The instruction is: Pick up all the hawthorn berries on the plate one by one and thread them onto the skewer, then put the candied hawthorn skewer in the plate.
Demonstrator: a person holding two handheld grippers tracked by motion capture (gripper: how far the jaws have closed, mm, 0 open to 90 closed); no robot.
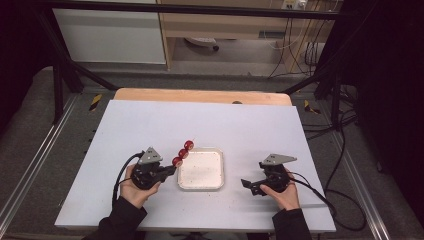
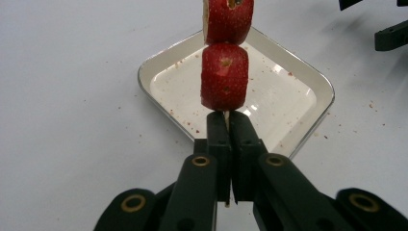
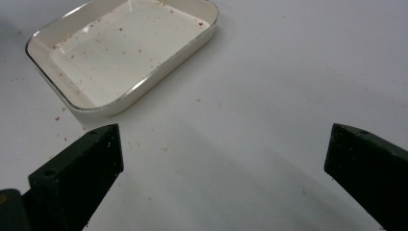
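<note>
A wooden skewer with three red fruit slices point(image 1: 183, 153) slants up over the left edge of a white square tray point(image 1: 201, 149). My left gripper point(image 1: 173, 170) is shut on the skewer's lower end. In the left gripper view the jaws point(image 2: 226, 120) pinch the thin stick just below the lowest slice point(image 2: 224, 77), with the tray point(image 2: 144, 77) underneath. My right gripper point(image 1: 250, 186) is to the right of the tray, low over the table, open and pointing left. In the right gripper view its jaws point(image 3: 226, 159) stand wide apart with nothing between them, and the tray point(image 3: 144, 86) lies ahead to the upper left.
The tray holds only red crumbs, and more are scattered on the white tabletop point(image 1: 150, 125) around it. The right gripper's jaw point(image 2: 392, 36) shows at the top right of the left gripper view. Cables trail from both grippers toward the table's front edge.
</note>
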